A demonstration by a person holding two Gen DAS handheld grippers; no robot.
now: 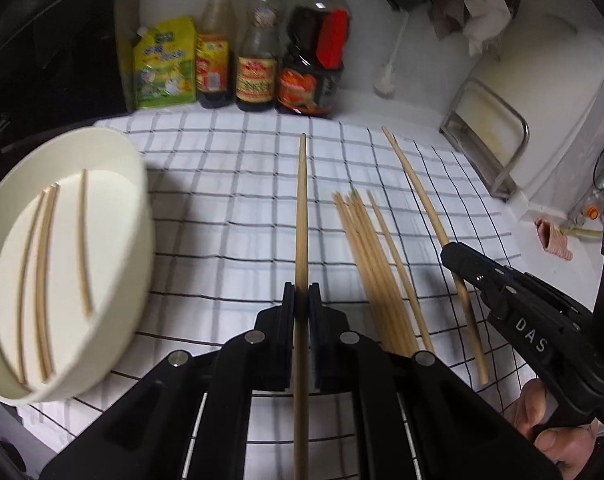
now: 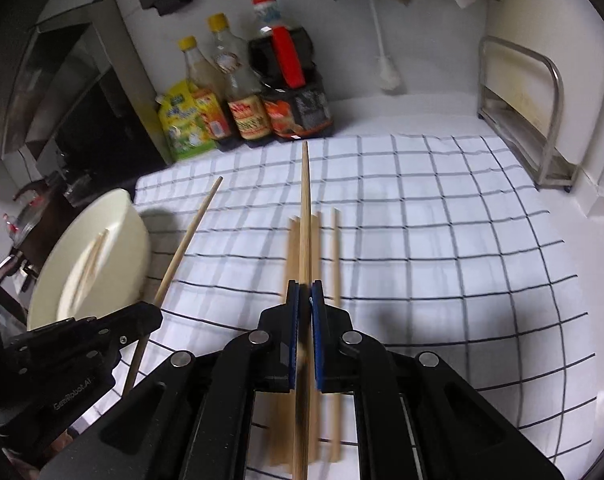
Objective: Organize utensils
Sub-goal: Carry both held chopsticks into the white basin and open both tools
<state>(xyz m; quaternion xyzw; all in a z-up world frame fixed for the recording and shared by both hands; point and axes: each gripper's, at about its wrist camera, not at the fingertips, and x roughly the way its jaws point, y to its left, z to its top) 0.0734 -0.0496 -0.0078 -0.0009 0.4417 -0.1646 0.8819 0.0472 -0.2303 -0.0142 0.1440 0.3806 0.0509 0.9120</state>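
My left gripper (image 1: pixel 301 292) is shut on a single wooden chopstick (image 1: pixel 302 216) that sticks out forward above the checked cloth (image 1: pixel 221 208). My right gripper (image 2: pixel 305 290) is likewise shut on another chopstick (image 2: pixel 306 208), held above a loose pile of chopsticks (image 2: pixel 293 360). That pile (image 1: pixel 370 264) lies on the cloth between the two grippers. A cream bowl (image 1: pixel 113 160) at the left holds three chopsticks (image 1: pixel 41 280). In the left wrist view the right gripper (image 1: pixel 458 260) appears at the right with its chopstick (image 1: pixel 414 184). The left gripper (image 2: pixel 149 316) shows at the lower left of the right wrist view.
Three sauce bottles (image 1: pixel 257 52) and a yellow pouch (image 1: pixel 163 64) stand at the back edge of the cloth. A metal rack (image 1: pixel 490 136) stands at the right by the wall. A white brush (image 1: pixel 386 80) hangs behind. A dark stove area (image 1: pixel 41 48) lies left.
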